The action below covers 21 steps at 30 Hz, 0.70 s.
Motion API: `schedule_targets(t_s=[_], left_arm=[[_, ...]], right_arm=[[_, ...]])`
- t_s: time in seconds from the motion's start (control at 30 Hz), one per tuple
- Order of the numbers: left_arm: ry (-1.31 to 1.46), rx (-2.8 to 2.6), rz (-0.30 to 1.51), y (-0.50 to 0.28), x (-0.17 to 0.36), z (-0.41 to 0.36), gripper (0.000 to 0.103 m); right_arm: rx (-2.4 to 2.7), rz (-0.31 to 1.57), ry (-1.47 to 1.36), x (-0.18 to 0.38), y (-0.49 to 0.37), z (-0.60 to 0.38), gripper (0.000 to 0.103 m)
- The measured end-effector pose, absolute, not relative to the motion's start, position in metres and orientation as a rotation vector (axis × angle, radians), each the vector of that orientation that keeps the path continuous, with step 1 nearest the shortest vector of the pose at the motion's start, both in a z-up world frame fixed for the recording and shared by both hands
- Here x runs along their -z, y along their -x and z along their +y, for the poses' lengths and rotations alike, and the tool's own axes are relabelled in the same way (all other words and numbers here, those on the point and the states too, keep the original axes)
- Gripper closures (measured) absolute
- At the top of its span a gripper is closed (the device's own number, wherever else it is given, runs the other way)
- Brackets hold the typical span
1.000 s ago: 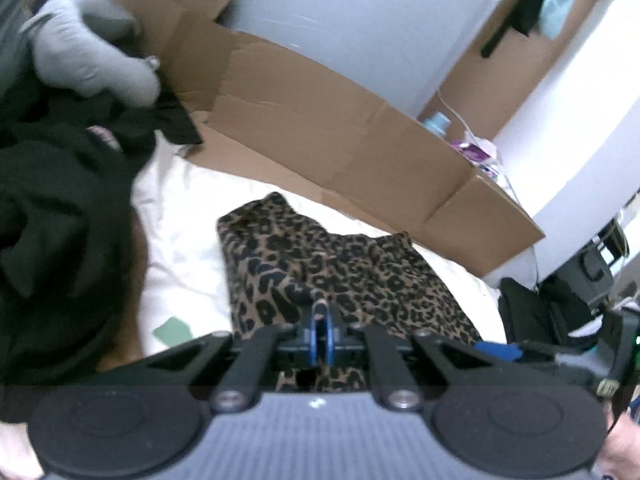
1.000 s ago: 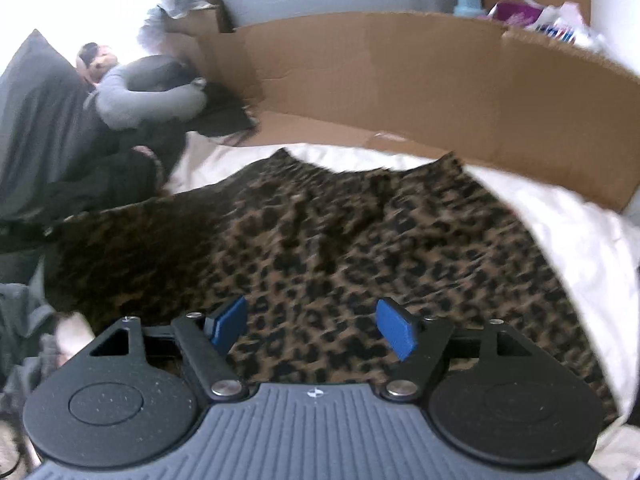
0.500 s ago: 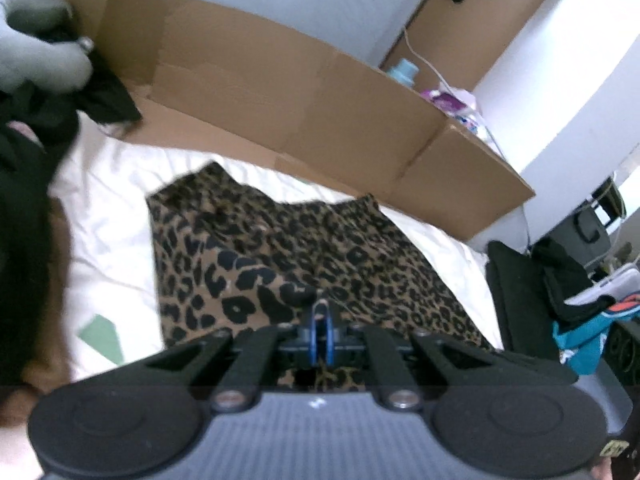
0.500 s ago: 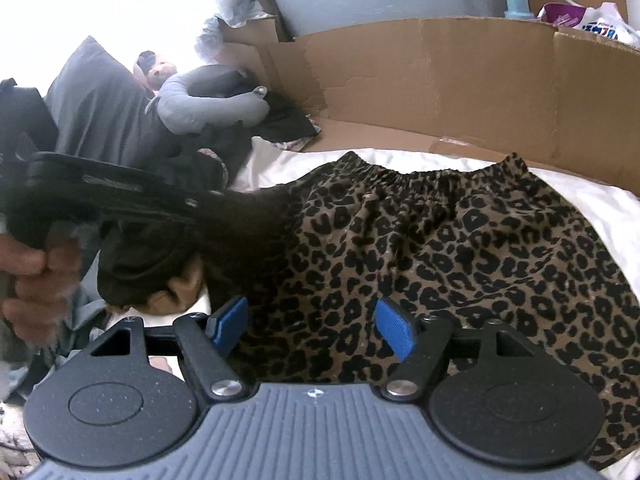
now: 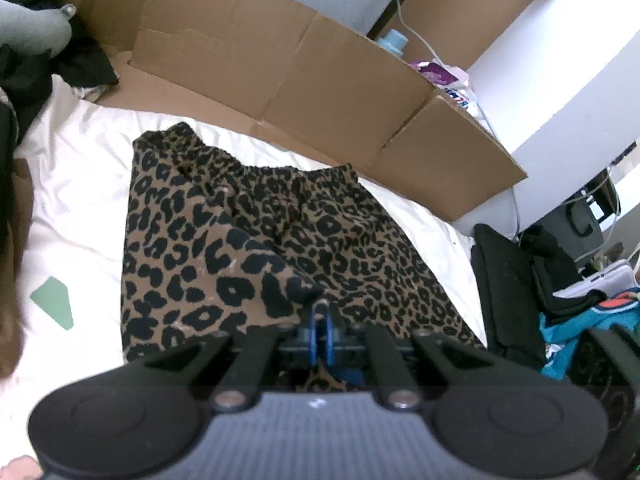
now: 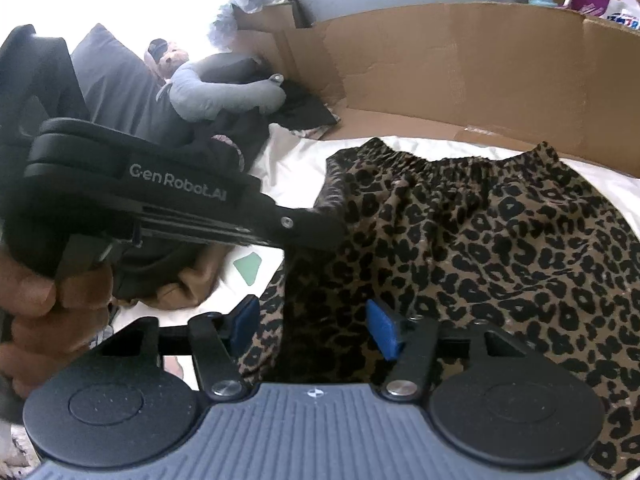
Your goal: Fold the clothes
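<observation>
In the left wrist view, the left hand-held gripper (image 5: 321, 330) is clenching a pinch of the leopard skirt (image 5: 256, 236), which is lying spread on the white bed sheet (image 5: 80, 168) with its gathered waistband towards the cardboard (image 5: 320, 80). The near left part is being carried over the rest, so a fold across the skirt seems to be under way.

In the right wrist view, the right hand-held gripper (image 6: 312, 328) is standing released over the skirt's near edge, its jaws having just been closing, with cloth between the blue pads (image 6: 382, 330) but not yet pressed. Next it probably needs to close on that edge. Only this view is showing the left tool from outside with a hand (image 6: 36, 308) on it, and the pile of dark clothes (image 6: 224, 136).
</observation>
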<state>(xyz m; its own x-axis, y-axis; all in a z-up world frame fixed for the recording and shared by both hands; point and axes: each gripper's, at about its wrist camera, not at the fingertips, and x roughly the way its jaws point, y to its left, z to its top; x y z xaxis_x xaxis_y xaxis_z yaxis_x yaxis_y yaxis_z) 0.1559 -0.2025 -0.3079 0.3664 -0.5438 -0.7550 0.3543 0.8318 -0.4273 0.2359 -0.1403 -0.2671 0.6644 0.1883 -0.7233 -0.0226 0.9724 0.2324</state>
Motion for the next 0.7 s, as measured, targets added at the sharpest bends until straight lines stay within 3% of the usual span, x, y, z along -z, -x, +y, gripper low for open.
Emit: schedule_targets(t_s=[0.1,0.33,0.4,0.47,0.5,0.63,0.7], left_arm=[[0.207,0.585,1.049,-0.153,0.307,-0.205,0.098],[0.243,0.594,1.058,-0.152,0.308,-0.204,0.098],[0.248,0.597,1.060,-0.153,0.308,-0.203,0.097],[0.251,0.596,1.068,-0.155,0.307,-0.201,0.096],[0.252,0.595,1.076,-0.156,0.307,-0.199,0.092],[0.265,0.543,1.096,-0.159,0.307,-0.183,0.066],[0.277,0.514,1.083,-0.160,0.307,-0.171,0.065]], right_arm=[[-0.109,0.835,-0.218,0.270,-0.242,-0.134,0.047],[-0.045,0.796,-0.238,0.274,-0.253,-0.125,0.048],[-0.036,0.798,-0.237,0.276,-0.256,-0.124,0.060],[-0.028,0.805,-0.237,0.279,-0.258,-0.124,0.092],[-0.028,0.811,-0.240,0.281,-0.259,-0.125,0.098],[-0.005,0.822,-0.254,0.284,-0.258,-0.128,0.102],[0.015,0.822,-0.267,0.284,-0.256,-0.132,0.102]])
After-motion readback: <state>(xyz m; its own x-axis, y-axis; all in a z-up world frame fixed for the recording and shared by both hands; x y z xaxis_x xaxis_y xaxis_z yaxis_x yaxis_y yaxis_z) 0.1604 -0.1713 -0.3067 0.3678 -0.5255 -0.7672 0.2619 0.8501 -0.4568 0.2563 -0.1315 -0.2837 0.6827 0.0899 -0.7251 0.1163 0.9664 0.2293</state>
